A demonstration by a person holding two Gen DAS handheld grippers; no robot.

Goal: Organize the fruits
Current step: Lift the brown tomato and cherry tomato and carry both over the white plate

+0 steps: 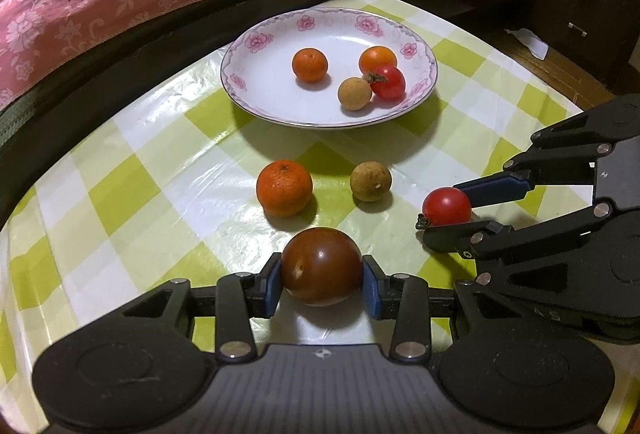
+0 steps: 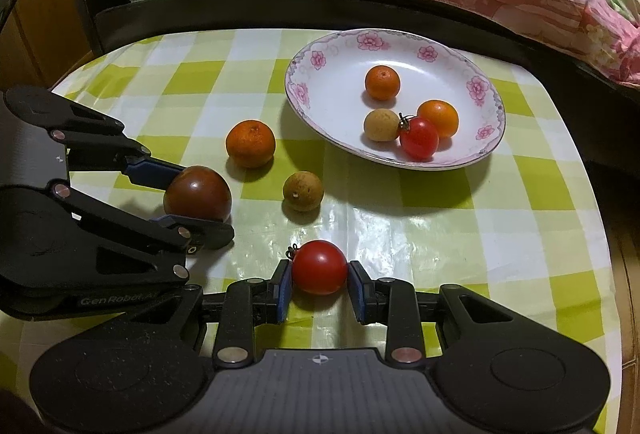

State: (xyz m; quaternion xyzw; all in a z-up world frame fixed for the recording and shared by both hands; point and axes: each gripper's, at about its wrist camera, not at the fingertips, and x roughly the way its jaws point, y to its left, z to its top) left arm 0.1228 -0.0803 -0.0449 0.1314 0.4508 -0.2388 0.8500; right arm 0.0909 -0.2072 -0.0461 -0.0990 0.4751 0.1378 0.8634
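Nearest, the left hand-held gripper (image 1: 322, 280) is clamped on a dark brown tomato (image 1: 321, 265), the right hand-held gripper (image 2: 319, 284) on a red cherry tomato (image 2: 319, 266); both fruits sit low on the counter (image 2: 460, 234). Squeezing may bruise them, or they may roll free before reaching the plate (image 2: 320, 101) beyond.

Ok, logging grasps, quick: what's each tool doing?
Left tool: closed on the dark tomato.
Right tool: closed on the red tomato.
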